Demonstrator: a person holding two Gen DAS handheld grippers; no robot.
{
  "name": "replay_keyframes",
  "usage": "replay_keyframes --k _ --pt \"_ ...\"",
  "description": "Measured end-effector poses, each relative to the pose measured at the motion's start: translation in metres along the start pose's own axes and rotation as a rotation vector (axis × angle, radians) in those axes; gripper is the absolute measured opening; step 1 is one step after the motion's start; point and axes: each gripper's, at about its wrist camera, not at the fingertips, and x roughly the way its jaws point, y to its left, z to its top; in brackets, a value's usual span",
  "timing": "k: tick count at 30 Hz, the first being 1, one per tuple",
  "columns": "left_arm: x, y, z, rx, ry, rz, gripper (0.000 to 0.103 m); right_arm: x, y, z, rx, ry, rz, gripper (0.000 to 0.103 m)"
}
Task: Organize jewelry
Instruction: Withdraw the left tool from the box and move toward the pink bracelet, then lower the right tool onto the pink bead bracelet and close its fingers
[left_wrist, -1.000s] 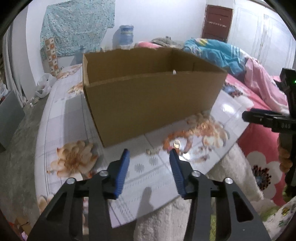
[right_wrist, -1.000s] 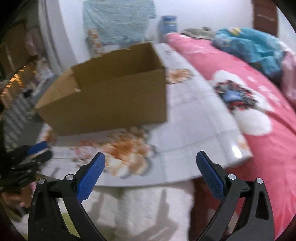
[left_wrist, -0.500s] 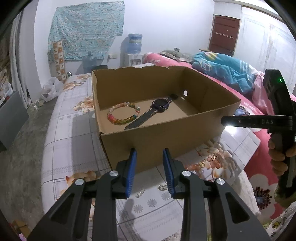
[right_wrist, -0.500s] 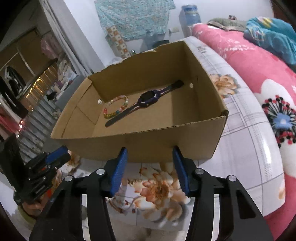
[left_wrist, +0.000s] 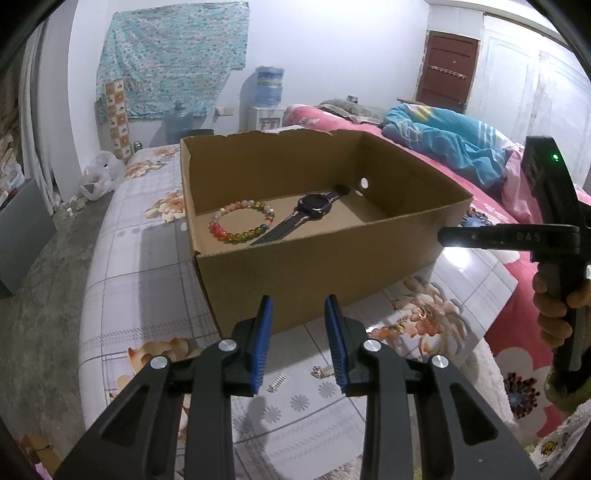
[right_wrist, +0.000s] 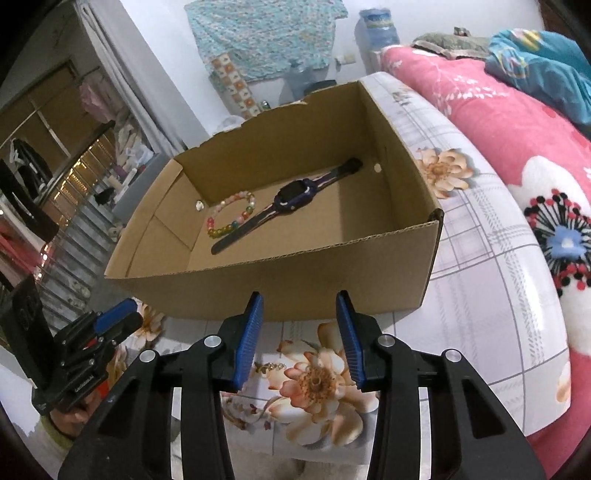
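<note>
While the left wrist view looks down over the left hand-held gripper (left_wrist: 298, 339), its blue pads stand a narrow gap apart with nothing between them, having just been closing, poised above the floral cloth (left_wrist: 147, 266) just short of the cardboard box (left_wrist: 314, 273). Inside the box a beaded bracelet (left_wrist: 242, 220) lies beside a dark watch (left_wrist: 310, 206), the two almost touching. A small chain piece (left_wrist: 397, 326) lies on the cloth in front of the box, to the right of the pads. At the right edge a hand (left_wrist: 554, 306) grips the other tool's handle. In the right wrist view, the right hand-held gripper (right_wrist: 300, 338) is likewise partly open and empty, its jaws having just been closing, near the box's (right_wrist: 295, 284) front wall. The bracelet (right_wrist: 231, 218) and watch (right_wrist: 291, 195) rest on the box floor. A thin chain (right_wrist: 271, 366) lies on the cloth (right_wrist: 480, 295) between the pads, untouched. The left hand-held gripper (right_wrist: 118, 317) shows at lower left.
</note>
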Motion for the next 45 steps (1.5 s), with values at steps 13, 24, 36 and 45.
replay_keyframes --k 13,24,36,45 --pt "-0.006 -0.011 -0.01 0.015 0.006 -0.031 0.028 0.002 0.003 -0.008 -0.014 0.016 -0.022 0.038" --pt "-0.004 -0.013 -0.009 0.021 0.015 -0.029 0.024 0.003 0.002 -0.008 -0.021 0.015 -0.02 0.038" --pt "0.003 -0.022 -0.019 0.049 0.069 -0.096 0.024 0.004 -0.01 -0.012 -0.009 0.036 -0.014 0.038" --pt "0.02 -0.046 -0.029 0.116 0.145 -0.135 0.024 0.009 -0.022 -0.02 -0.016 0.074 -0.025 0.041"
